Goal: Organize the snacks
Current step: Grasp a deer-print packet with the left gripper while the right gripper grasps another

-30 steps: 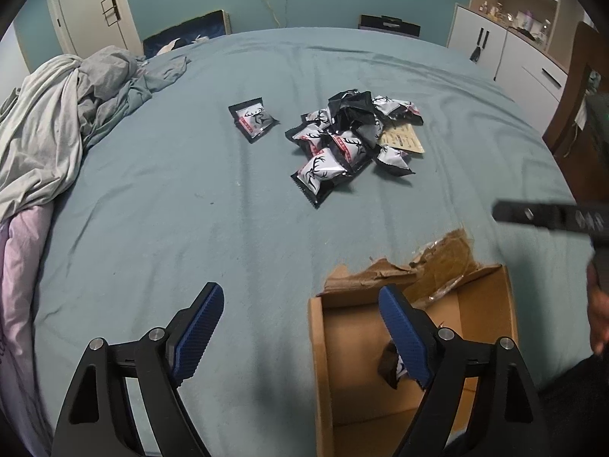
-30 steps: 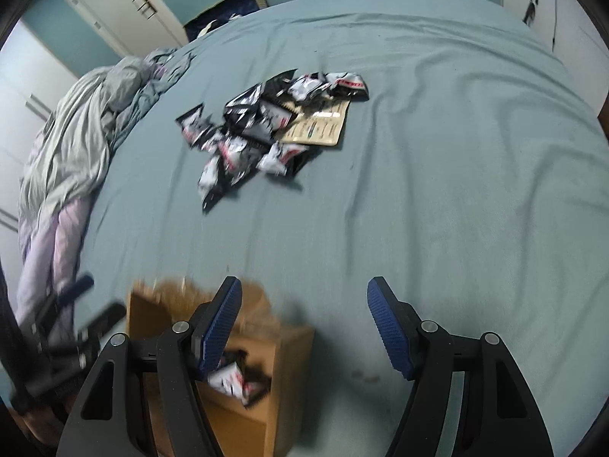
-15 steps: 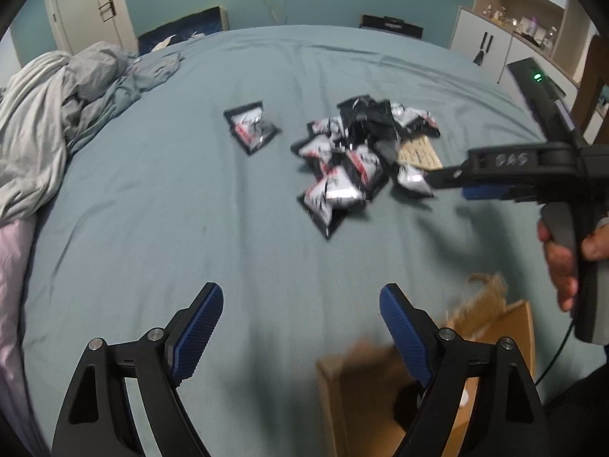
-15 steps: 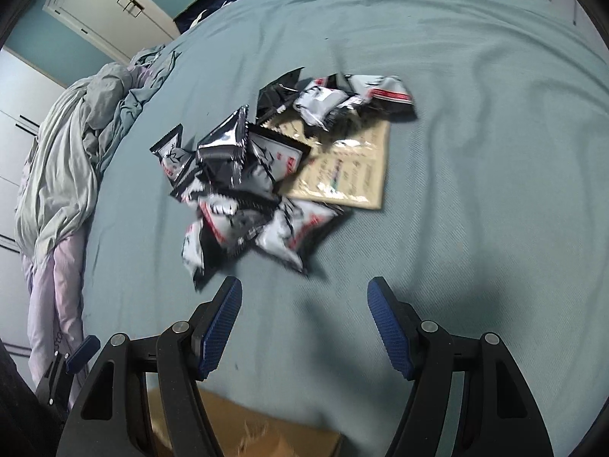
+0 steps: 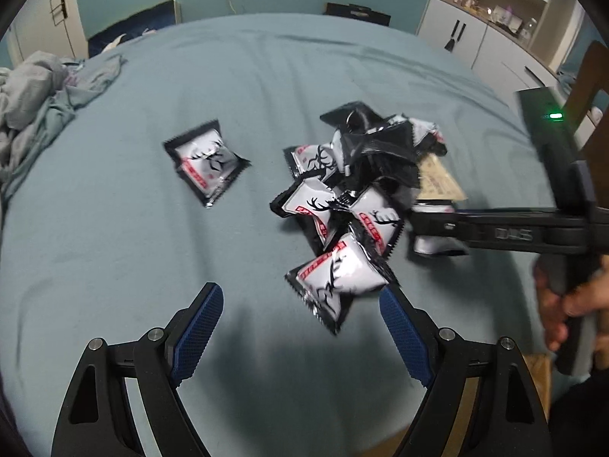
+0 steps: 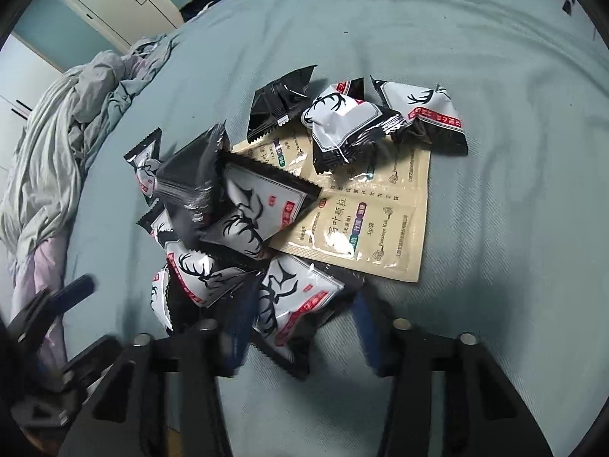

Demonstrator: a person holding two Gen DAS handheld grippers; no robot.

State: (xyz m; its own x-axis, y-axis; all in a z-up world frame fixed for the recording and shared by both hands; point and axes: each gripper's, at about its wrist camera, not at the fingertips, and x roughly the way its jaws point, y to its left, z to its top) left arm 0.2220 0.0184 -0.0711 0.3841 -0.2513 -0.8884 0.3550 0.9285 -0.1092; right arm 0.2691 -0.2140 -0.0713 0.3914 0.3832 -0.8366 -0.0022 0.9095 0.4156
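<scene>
We close the right gripper (image 6: 300, 333) jaws around the 6 o'clock packet (image 6: 293, 304), not yet clamped, for boxing. Our left gripper (image 5: 300, 327) hangs released near the pile (image 5: 354, 198), at 12 o'clock.

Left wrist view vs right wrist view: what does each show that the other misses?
Left wrist only: a lone snack packet lying apart from the pile, the white cabinets, and the person's hand on the right gripper's handle.

Right wrist only: the tan sachet's printed face, and the right gripper, jaws closing around a deer-print packet.

Both: the packet pile, the teal bed sheet, the crumpled bedding.
</scene>
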